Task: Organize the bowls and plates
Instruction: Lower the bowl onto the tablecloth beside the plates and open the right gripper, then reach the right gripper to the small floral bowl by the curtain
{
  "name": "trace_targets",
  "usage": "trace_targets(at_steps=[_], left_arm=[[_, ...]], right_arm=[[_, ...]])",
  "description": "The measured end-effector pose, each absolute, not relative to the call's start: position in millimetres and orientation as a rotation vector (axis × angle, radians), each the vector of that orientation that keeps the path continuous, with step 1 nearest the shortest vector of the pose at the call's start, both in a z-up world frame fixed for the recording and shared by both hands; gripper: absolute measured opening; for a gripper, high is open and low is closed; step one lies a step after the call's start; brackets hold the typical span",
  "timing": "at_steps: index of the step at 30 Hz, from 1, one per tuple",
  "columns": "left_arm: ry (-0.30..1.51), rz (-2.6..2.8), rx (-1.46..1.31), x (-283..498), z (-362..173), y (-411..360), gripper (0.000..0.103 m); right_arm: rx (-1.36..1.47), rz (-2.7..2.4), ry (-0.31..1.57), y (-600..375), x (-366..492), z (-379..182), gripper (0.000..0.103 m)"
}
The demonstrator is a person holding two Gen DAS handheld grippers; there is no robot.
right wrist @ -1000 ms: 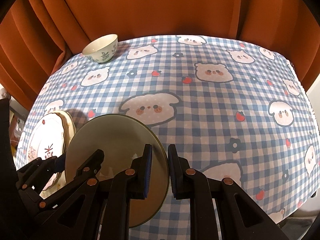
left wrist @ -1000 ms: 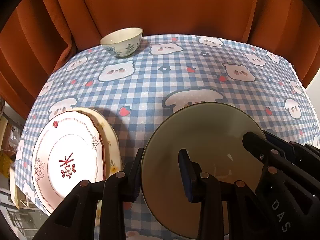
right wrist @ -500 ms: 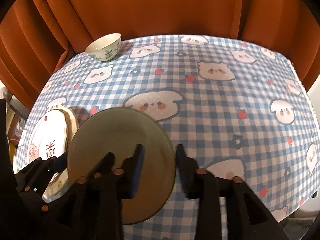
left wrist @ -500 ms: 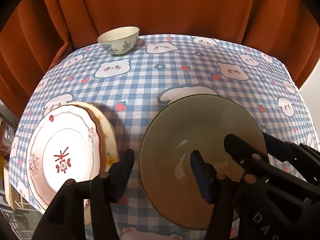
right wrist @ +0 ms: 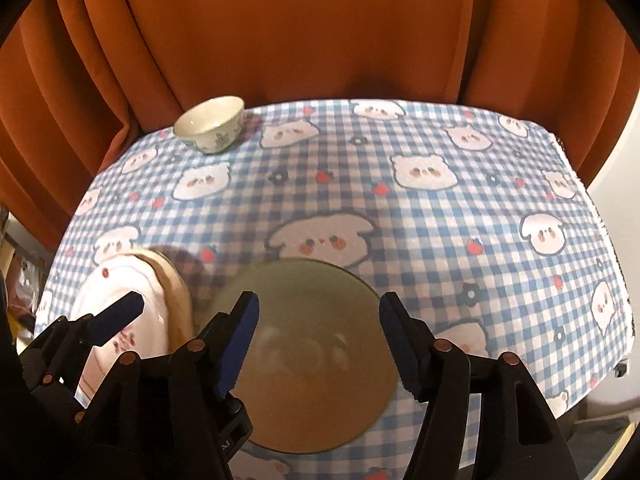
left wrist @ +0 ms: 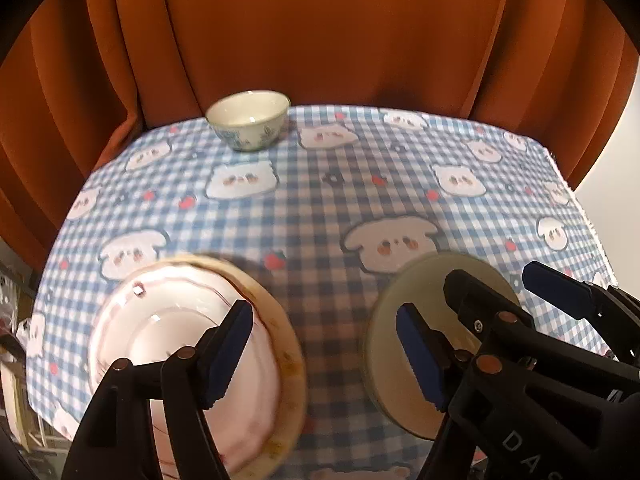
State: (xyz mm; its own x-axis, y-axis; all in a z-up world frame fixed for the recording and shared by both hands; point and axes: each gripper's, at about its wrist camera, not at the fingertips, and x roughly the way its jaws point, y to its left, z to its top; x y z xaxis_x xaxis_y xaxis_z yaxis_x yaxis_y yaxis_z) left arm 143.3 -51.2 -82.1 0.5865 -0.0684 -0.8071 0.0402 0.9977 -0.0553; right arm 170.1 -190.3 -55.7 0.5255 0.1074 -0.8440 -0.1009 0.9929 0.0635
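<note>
1. My left gripper is at the bottom of the left wrist view, its jaws spread wide and gripping nothing.
2. My right gripper is at the bottom of the right wrist view, also spread wide, its blue fingertips either side of the olive plate. I cannot tell whether they touch it.
3. The olive plate lies flat on the bench, lower centre of the right wrist view and lower right of the left wrist view.
4. The pink plate sits on a cream plate at lower left of the left wrist view, just beside the olive plate.
5. The small bowl stands upright at upper left, at the bench's far edge.
6. An orange curtain fills the top of both views.
</note>
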Motion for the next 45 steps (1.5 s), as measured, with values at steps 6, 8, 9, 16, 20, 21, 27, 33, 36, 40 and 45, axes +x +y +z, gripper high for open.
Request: trace_targets(at_steps=[6, 8, 9, 16, 20, 21, 27, 33, 36, 40, 45], left_arm=[[0.903, -0.074, -0.008, 155, -62, -25, 0.077], [0.887, -0.074, 0.0, 160, -56, -14, 0.077], [0.878, -0.072, 0.004, 163, -52, -8, 0.077], [0.844, -0.062, 0.012, 179, -34, 21, 0.077], [0.834, -0.054, 0.003, 192, -28, 33, 0.077], [0.832, -0.053, 0.002, 196, -26, 36, 0.077], [0.832, -0.032, -0.003, 224, -22, 51, 0.077], [0.818, 0.002, 0.007, 267, -24, 61, 0.077], [0.824, 0.017, 0.003, 289, -29, 64, 0.077], [0.831, 0.045, 0.011, 322, -37, 68, 0.077], [0.834, 0.083, 0.024, 363, -53, 75, 0.075]], right_arm=[[0.009, 0.104, 0.969, -160, 178, -33, 0.067], [0.016, 0.102, 0.952, -148, 183, -25, 0.067], [0.02, 0.101, 0.944, -143, 185, -22, 0.067], [0.024, 0.097, 0.903, -110, 201, -2, 0.068], [0.016, 0.098, 0.896, -95, 213, 5, 0.069], [0.012, 0.097, 0.892, -91, 217, 8, 0.069], [-0.001, 0.103, 0.889, -73, 245, 12, 0.07], [0.006, 0.116, 0.875, -60, 286, 10, 0.07], [0.005, 0.13, 0.876, -55, 308, 6, 0.07], [0.009, 0.133, 0.882, -48, 340, -3, 0.07], [0.011, 0.133, 0.888, -39, 382, -21, 0.069]])
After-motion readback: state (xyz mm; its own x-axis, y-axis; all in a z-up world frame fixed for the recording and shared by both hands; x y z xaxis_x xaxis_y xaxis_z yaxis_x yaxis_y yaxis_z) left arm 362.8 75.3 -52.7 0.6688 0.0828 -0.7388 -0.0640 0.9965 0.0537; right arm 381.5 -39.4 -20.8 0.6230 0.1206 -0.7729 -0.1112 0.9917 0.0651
